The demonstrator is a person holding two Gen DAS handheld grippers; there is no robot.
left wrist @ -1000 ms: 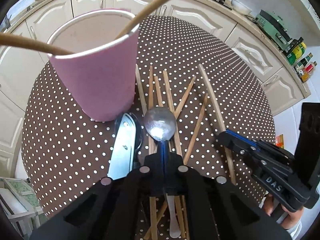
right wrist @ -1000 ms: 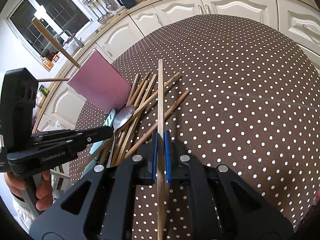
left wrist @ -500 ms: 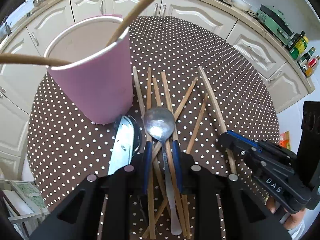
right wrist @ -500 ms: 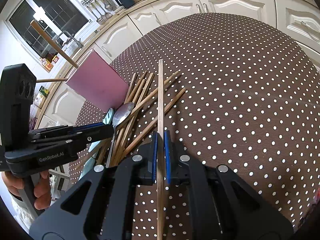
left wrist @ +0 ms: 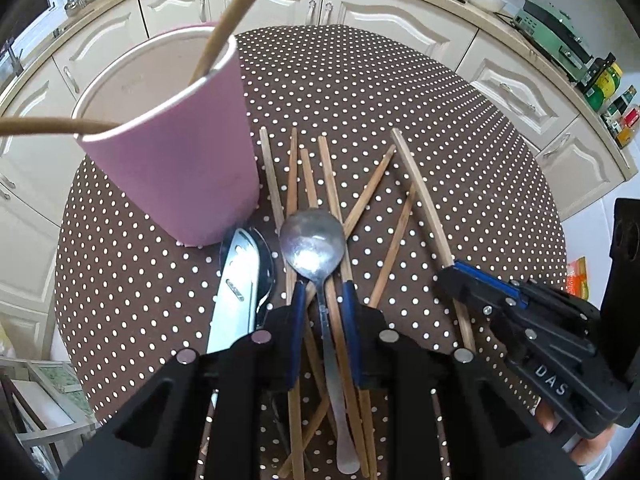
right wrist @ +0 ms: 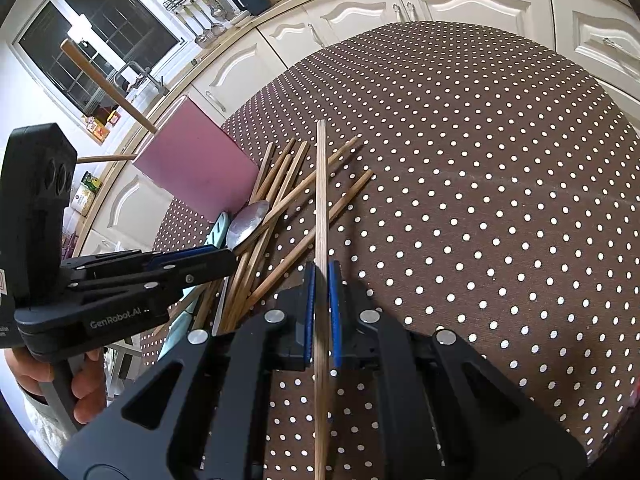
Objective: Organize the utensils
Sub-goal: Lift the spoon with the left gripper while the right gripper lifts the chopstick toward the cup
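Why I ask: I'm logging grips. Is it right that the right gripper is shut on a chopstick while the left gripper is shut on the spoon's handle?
Not quite. The left gripper is open, its fingers either side of the spoon handle, as the left wrist view shows. The right gripper is indeed shut on a chopstick.

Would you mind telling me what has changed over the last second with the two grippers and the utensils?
The left gripper opened its jaws and let go of the spoon, which now lies on the chopsticks between the open jaws. The right gripper stayed shut on its single chopstick, and the pink cup stayed put.
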